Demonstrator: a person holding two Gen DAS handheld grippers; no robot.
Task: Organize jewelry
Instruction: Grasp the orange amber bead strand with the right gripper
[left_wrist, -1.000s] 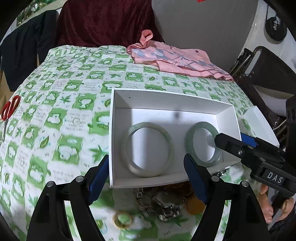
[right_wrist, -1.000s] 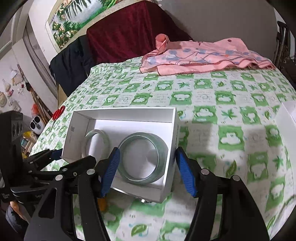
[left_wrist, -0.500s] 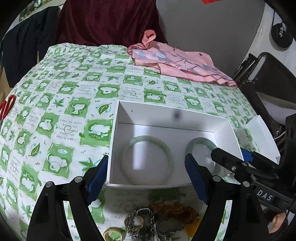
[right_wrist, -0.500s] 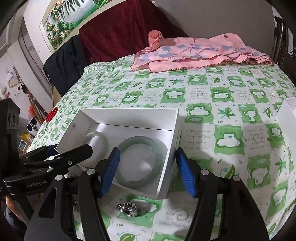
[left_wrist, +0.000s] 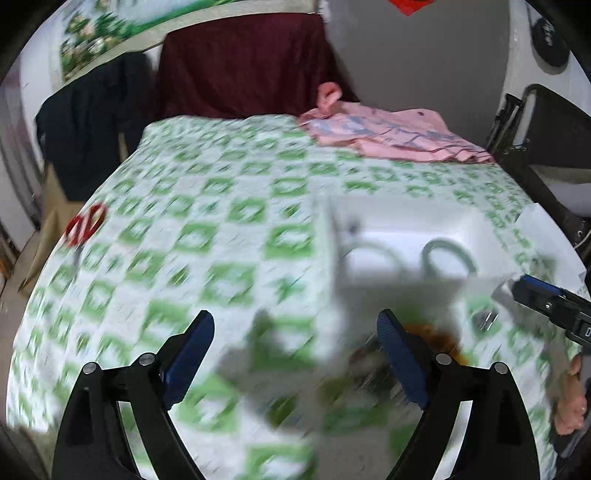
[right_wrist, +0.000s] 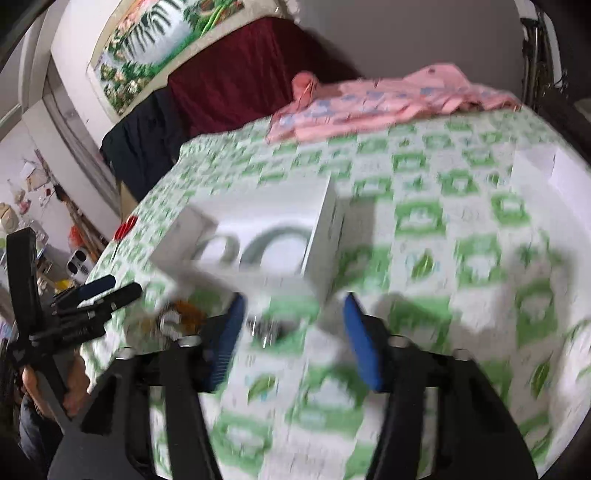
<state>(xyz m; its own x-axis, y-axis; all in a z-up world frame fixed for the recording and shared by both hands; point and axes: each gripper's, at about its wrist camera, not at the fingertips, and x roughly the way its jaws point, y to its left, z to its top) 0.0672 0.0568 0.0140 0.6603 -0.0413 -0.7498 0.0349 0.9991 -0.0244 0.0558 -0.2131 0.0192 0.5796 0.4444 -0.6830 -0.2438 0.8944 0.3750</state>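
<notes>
Both views are blurred by motion. An open white box (left_wrist: 399, 218) on the green-patterned cloth holds two pale green bangles (left_wrist: 373, 254) (left_wrist: 447, 254); the right wrist view shows the box (right_wrist: 327, 221) and the bangles (right_wrist: 218, 247) (right_wrist: 280, 240) too. My left gripper (left_wrist: 295, 332) hangs over the cloth in front and to the left of the box, jaws opening with nothing between them. My right gripper (right_wrist: 293, 310) hovers before the box's near corner, jaws closing. A small silver ring (right_wrist: 264, 326) lies on the cloth between its fingers, untouched. A smeared jewelry pile (left_wrist: 428, 339) sits in front of the box.
Red scissors (left_wrist: 85, 225) lie at the table's left edge. A pink cloth (left_wrist: 391, 136) covers the far side. A white lid (right_wrist: 554, 173) rests at the right. A dark chair frame (left_wrist: 546, 129) stands past the right edge. A hand (left_wrist: 569, 410) holds the right gripper's handle.
Both grippers have drawn back from the box, which now sits farther off. The left one swung leftward and its jaws widened. The right jaws have narrowed.
</notes>
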